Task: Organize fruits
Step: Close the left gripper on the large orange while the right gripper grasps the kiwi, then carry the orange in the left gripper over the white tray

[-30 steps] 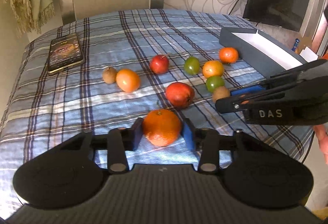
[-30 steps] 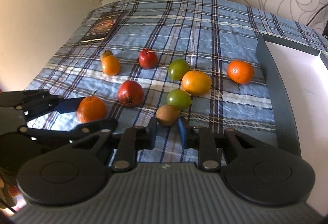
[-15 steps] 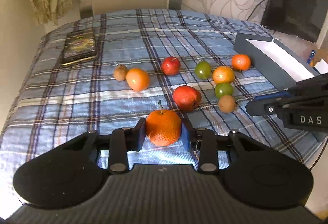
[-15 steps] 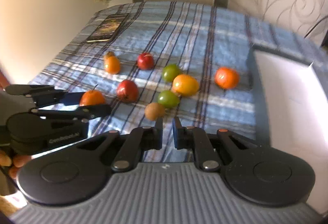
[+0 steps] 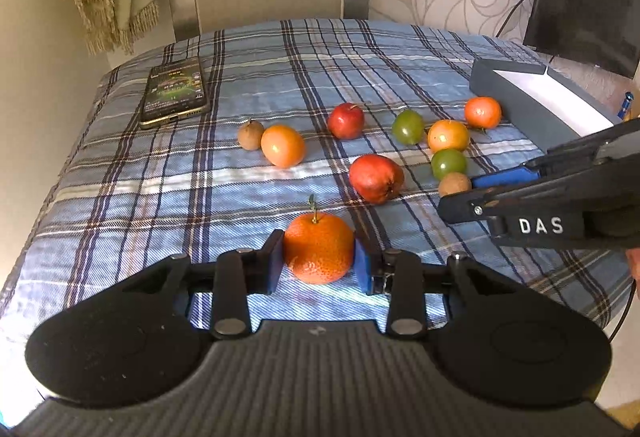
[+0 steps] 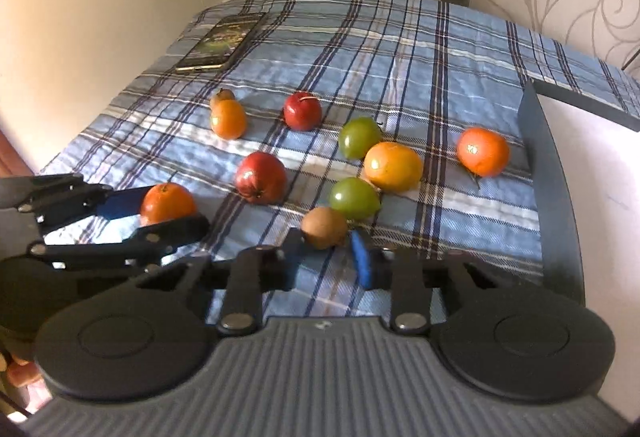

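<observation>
My left gripper [image 5: 319,264] is shut on a stemmed orange mandarin [image 5: 319,249] that rests on the blue plaid cloth at the near edge; its blue pads press both sides. In the right wrist view that mandarin [image 6: 168,203] and the left gripper [image 6: 173,211] show at the left. My right gripper [image 6: 326,239] is shut on a small brown kiwi-like fruit [image 6: 324,225], pinched at the very fingertips and resting on the cloth. From the left wrist view, the right gripper [image 5: 456,193] reaches in from the right to that brown fruit [image 5: 454,183].
Loose fruits lie mid-table: a big red one [image 5: 376,177], a small red one [image 5: 346,121], two green ones [image 5: 408,125], and orange ones [image 5: 283,145]. A grey box with a white inside [image 5: 516,105] stands at the right. A phone [image 5: 175,91] lies far left.
The left gripper keeps its hold on the mandarin. Half a second ago the right gripper's tips stood just short of the brown fruit with narrower jaws; now they are around it again.
</observation>
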